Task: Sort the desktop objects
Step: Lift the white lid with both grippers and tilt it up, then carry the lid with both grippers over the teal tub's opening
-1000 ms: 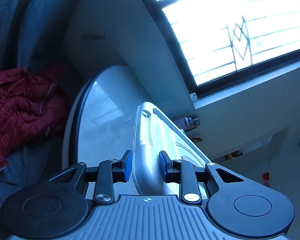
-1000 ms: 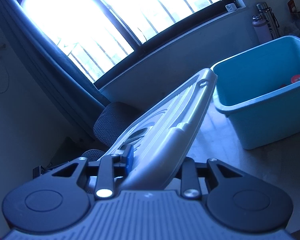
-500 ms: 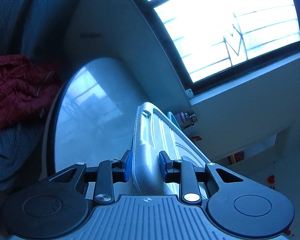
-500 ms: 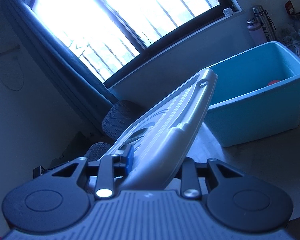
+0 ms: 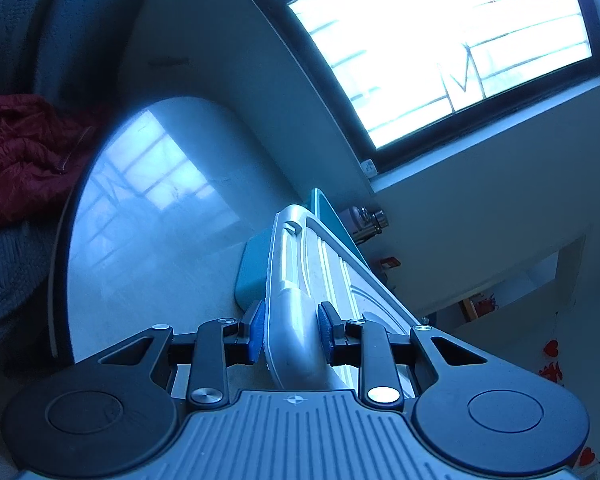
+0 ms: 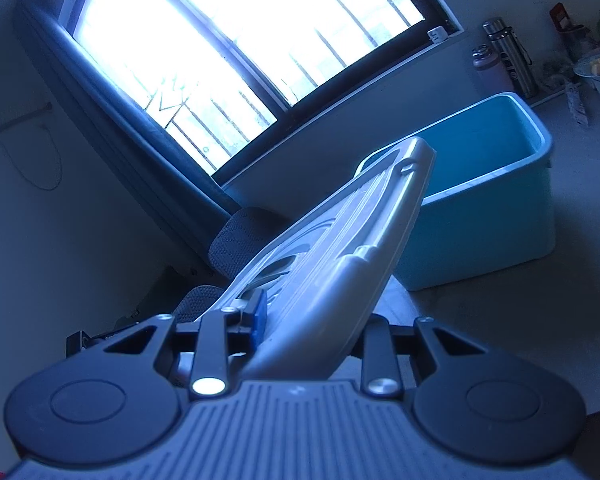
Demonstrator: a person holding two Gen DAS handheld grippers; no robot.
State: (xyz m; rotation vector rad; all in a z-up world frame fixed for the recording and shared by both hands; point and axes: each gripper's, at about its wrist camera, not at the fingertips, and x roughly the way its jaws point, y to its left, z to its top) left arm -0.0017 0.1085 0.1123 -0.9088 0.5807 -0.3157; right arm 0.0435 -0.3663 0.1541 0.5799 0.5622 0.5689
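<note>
Left wrist view, nearest first: the left gripper (image 5: 291, 334) is clamped on the rim of a grey lid (image 5: 300, 280), its blue pads (image 5: 257, 330) pressed against either side of a raised handle-like bulge at the lid's edge. The lid stands on edge here, running away from the camera toward the bin (image 5: 256, 268), which peeks out just behind it on the table (image 5: 140, 240). Further off are a red jacket (image 5: 16, 152) to the left and the window (image 5: 440, 40) above.

Right wrist view: the right gripper (image 6: 312, 320) holds the opposite rim of the same lid (image 6: 340, 252). One blue pad (image 6: 259, 315) shows against the lid's upper face; the other finger is hidden behind the plastic, so the hold is a judgement from how the lid sits wedged between the jaws. The lid tilts up, and its far corner overlaps the near wall of the bin (image 6: 500, 208), which stands open on the table (image 6: 520, 320). Past it are two flasks (image 6: 504, 56) and the window (image 6: 240, 40).

The lid is carried in the air by both grippers, close to the bin but not seated on it.

Judging by the moulded ribs, it is stiff, light plastic, broad and smooth. It should not bend much, yet a smooth rim can slide in the pads if the two grips twist against each other. The edge bulges look like the sound places to hold. Whether it is going onto the bin or coming off cannot be told.
</note>
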